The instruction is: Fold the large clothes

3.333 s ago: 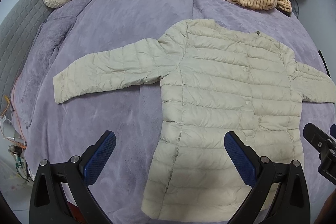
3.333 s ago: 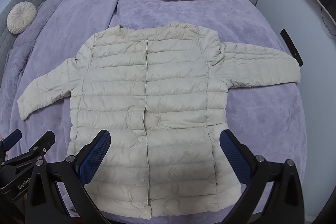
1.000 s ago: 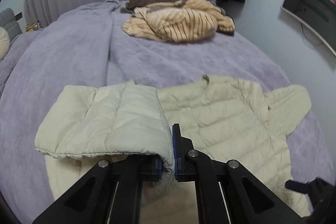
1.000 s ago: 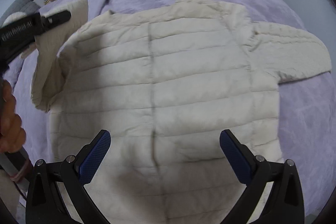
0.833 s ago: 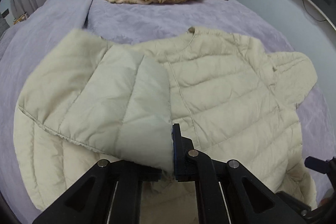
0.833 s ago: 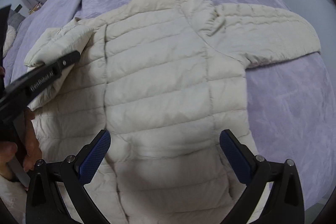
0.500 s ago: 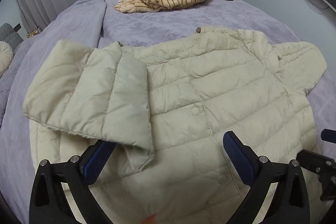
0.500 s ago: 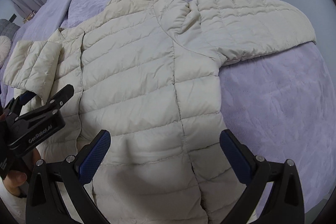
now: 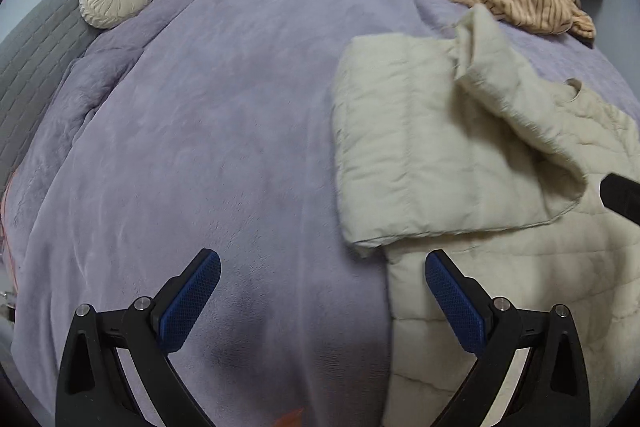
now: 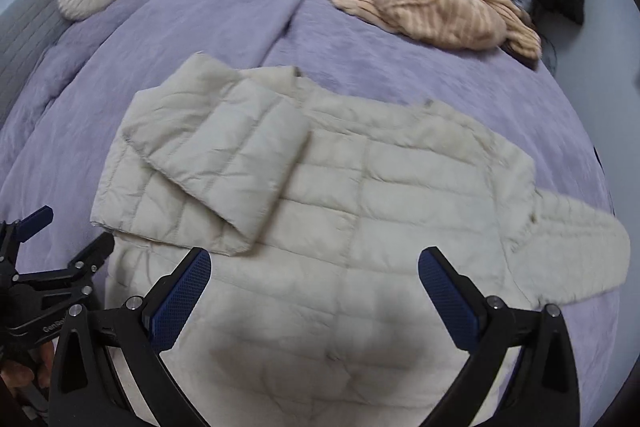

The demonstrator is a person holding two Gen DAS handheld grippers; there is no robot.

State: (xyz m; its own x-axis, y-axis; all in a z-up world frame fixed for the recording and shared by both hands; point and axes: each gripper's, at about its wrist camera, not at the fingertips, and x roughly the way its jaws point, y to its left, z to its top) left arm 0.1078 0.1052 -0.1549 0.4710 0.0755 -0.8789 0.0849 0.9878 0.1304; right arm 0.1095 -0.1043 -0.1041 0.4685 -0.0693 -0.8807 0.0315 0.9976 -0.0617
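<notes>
Left gripper [image 9: 322, 293] spread wide, nothing between its pads, hovering over the bed [image 9: 208, 131] at the jacket's edge! Right gripper [image 10: 314, 293] equally wide above the cream puffer jacket [image 10: 360, 211], which lies flat on the purple cover. One sleeve [image 10: 216, 163] sits folded across the chest; the other sleeve [image 10: 576, 247] sprawls outward, unfolded. Body folds remain too. Striped clothes [image 10: 436, 11] wait beyond.
</notes>
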